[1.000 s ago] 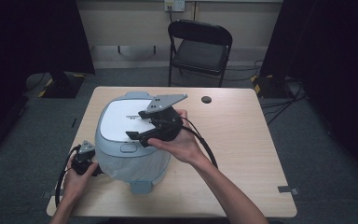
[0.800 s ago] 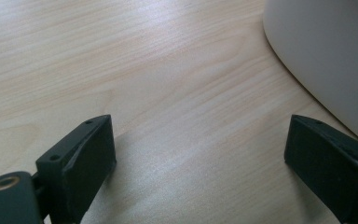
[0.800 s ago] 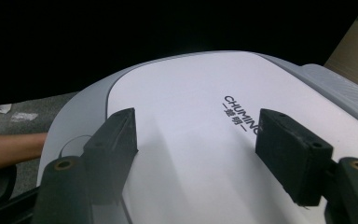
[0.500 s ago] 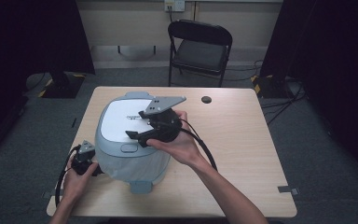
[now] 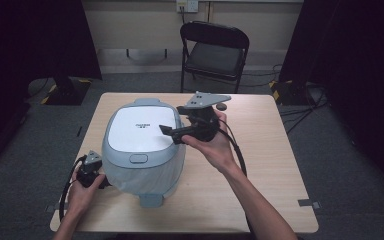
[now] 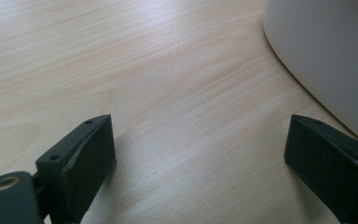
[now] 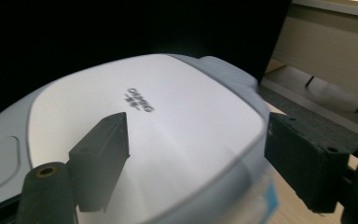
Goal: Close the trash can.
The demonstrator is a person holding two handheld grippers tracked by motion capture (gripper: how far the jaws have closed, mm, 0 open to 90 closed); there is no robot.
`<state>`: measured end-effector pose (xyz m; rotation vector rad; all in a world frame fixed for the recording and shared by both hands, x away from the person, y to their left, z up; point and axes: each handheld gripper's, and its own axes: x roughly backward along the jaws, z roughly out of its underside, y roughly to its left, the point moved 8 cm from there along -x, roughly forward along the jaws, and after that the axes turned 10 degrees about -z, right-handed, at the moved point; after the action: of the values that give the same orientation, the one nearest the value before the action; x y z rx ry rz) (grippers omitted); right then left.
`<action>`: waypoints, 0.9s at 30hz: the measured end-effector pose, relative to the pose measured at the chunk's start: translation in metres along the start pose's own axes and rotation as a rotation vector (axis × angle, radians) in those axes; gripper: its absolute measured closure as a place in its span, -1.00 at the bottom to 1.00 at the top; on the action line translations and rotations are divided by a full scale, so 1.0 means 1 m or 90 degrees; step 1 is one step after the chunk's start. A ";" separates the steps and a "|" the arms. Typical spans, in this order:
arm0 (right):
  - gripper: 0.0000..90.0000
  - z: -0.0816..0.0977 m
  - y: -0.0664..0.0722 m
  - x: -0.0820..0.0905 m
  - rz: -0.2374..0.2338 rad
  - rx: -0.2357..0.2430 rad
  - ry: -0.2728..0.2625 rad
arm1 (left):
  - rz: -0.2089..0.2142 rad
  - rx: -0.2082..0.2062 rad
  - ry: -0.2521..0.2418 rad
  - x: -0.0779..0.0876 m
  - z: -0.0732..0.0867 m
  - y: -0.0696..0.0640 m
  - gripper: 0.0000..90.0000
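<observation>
A rice cooker (image 5: pixel 140 135) with a white lid and grey-blue rim stands on the left half of the wooden table (image 5: pixel 270 195). My right gripper (image 5: pixel 172 132) hovers at the cooker's right edge and points left over the lid. In the right gripper view the jaws (image 7: pixel 200 154) stand apart above the lid (image 7: pixel 168 116), nothing between them; they have just been opening wider. My left gripper (image 5: pixel 100 181) rests on the table at the cooker's front left. Its jaws (image 6: pixel 200 154) are open over bare wood, with the cooker's wall (image 6: pixel 331 56) close beside one jaw.
A black folding chair (image 5: pixel 215 50) stands behind the table's far edge. A small dark round object (image 5: pixel 221 106) lies on the table near that edge, just behind the right gripper. The lid's release button (image 5: pixel 138 158) faces the front.
My right gripper has moved to the right, from above the lid's middle to the cooker's right edge. The left gripper and the cooker have stayed put.
</observation>
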<state>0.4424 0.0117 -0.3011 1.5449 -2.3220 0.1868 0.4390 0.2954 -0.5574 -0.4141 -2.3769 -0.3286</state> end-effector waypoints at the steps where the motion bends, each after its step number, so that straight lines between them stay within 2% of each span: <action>1: -0.54 0.000 0.000 0.000 0.000 0.000 0.000 | 0.000 0.000 0.000 0.000 0.000 0.000 -0.82; 5: -0.55 0.008 -0.017 0.018 0.031 -0.016 -0.011 | 0.002 0.002 0.000 0.000 0.000 -0.001 -0.82; 6: -0.56 0.013 -0.024 0.026 0.047 -0.029 -0.014 | 0.002 0.002 0.000 0.000 0.000 0.000 -0.82; 7: -0.56 0.013 -0.024 0.026 0.047 -0.029 -0.014 | 0.002 0.002 0.000 0.000 0.000 0.000 -0.82; 9: -0.57 0.023 -0.033 0.035 0.069 -0.041 -0.005 | 0.002 0.003 0.000 0.000 0.000 -0.001 -0.82; 11: -0.57 0.027 -0.036 0.038 0.074 -0.045 -0.001 | 0.002 0.003 0.000 0.000 0.000 -0.001 -0.82; 14: -0.60 0.042 -0.047 0.051 0.108 -0.057 0.004 | 0.000 0.000 0.001 0.001 0.001 0.000 -0.82; 17: -0.61 0.050 -0.052 0.057 0.117 -0.067 0.004 | -0.003 0.003 -0.002 0.001 0.001 0.001 -0.81; 18: -0.64 0.062 -0.058 0.062 0.129 -0.085 0.021 | -0.010 0.008 0.000 0.002 0.001 0.000 -0.81; 19: -0.64 0.062 -0.058 0.062 0.129 -0.085 0.021 | -0.010 0.008 0.000 0.002 0.001 0.000 -0.81; 20: -0.64 0.072 -0.061 0.068 0.144 -0.094 0.025 | -0.009 0.005 0.001 0.002 0.002 0.001 -0.81; 21: -0.64 0.072 -0.061 0.068 0.144 -0.094 0.025 | -0.008 0.005 0.002 0.002 0.002 0.001 -0.81; 22: -0.64 0.083 -0.065 0.073 0.143 -0.108 0.026 | -0.008 0.005 0.001 0.003 0.002 0.001 -0.81; 23: -0.64 0.083 -0.065 0.073 0.143 -0.108 0.026 | -0.008 0.005 0.001 0.003 0.002 0.001 -0.81; 24: -0.64 0.092 -0.068 0.079 0.133 -0.138 0.018 | -0.008 0.005 0.002 0.003 0.002 0.001 -0.81; 26: -0.64 0.097 -0.070 0.082 0.142 -0.135 0.024 | -0.008 0.005 0.001 0.003 0.002 0.001 -0.81; 27: -0.64 0.102 -0.071 0.086 0.157 -0.132 0.030 | -0.008 0.005 0.001 0.003 0.002 0.001 -0.81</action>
<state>0.4562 -0.1211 -0.3717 1.1438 -2.4031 0.0391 0.4361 0.2975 -0.5573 -0.3953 -2.3787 -0.3252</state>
